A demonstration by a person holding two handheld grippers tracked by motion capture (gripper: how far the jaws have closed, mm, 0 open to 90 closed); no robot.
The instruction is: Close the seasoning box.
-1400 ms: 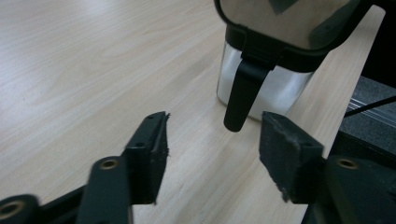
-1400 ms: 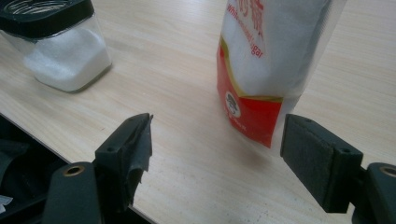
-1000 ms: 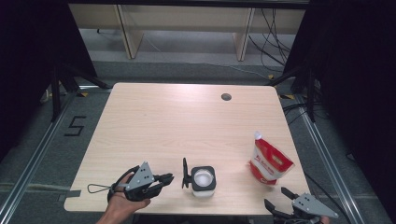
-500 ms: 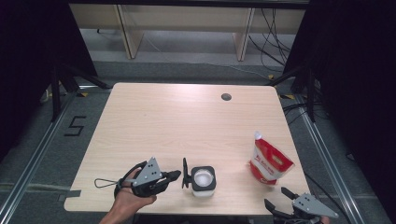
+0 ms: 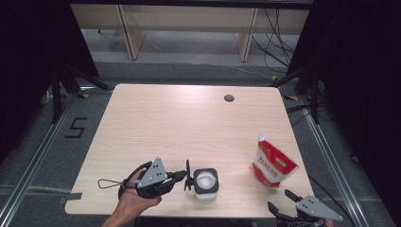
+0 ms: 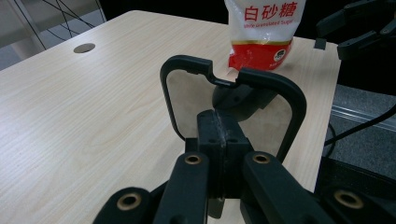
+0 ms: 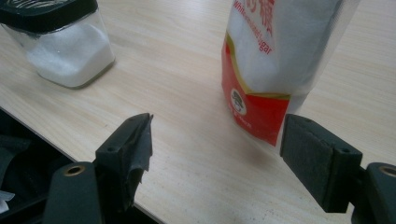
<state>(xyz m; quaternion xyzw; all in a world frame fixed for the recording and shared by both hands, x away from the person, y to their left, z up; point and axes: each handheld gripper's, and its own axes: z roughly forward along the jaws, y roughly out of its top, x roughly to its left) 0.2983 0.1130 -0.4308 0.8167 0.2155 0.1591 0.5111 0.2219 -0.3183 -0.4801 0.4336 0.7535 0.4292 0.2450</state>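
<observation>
The left gripper point(image 5: 181, 176) is clamped on the jar's hinged black lid point(image 5: 188, 174), holding it upright beside the open sugar jar point(image 5: 206, 182). The right gripper point(image 5: 280, 204) rests wide apart at the table point(image 5: 189, 123) edge, near the white-sugar pouch point(image 5: 272, 163)

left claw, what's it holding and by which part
The left claw is shut on the lid, a black flip lid standing open beside the jar. It grips the lid's edge at the bottom of its frame. The right claw is open and holds nothing.
</observation>
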